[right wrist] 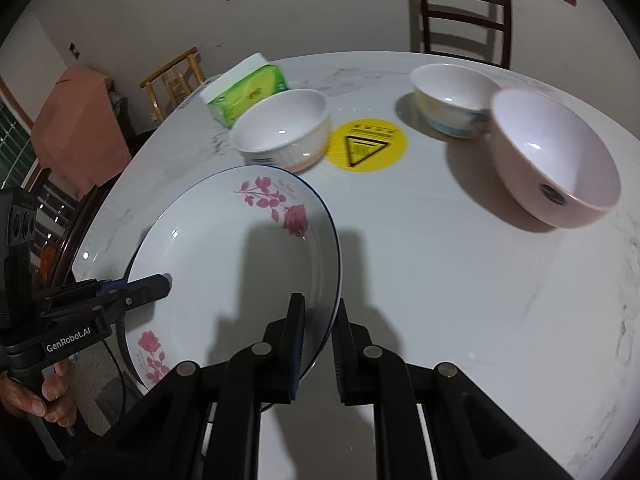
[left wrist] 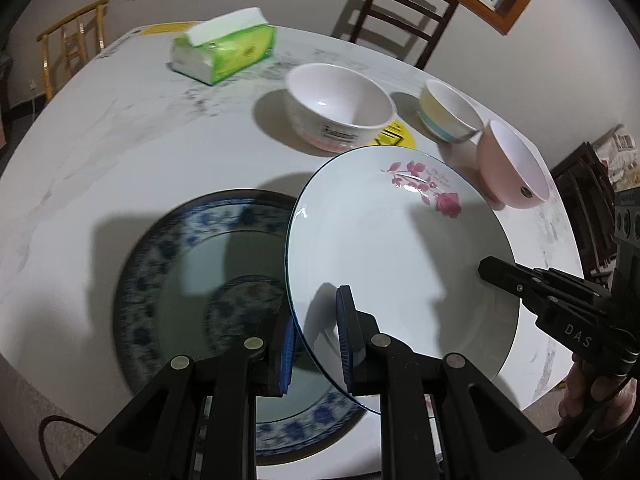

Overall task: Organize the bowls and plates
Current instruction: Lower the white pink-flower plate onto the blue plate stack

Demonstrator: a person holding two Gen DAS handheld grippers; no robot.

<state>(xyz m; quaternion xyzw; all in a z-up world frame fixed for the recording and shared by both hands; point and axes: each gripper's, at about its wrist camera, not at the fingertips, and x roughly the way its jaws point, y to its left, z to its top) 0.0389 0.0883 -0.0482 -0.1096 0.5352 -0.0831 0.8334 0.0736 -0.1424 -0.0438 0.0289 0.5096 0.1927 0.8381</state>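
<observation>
Two tongs, the left tongs [left wrist: 316, 344] and the right tongs [right wrist: 318, 354], each pinch an opposite rim of the rose-patterned plate [left wrist: 400, 248], held tilted above the tabletop [left wrist: 120, 152], partly over the blue-patterned plate [left wrist: 192, 248].

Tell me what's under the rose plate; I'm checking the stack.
A blue-patterned plate on the table lies partly beneath the rose plate. Its right side is covered.

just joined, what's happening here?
A person has both grippers clamped on opposite rims of the rose plate: left gripper, right gripper. It is held tilted above the table, partly over the blue plate. Three bowls sit untouched further back: white, striped and pink.
</observation>
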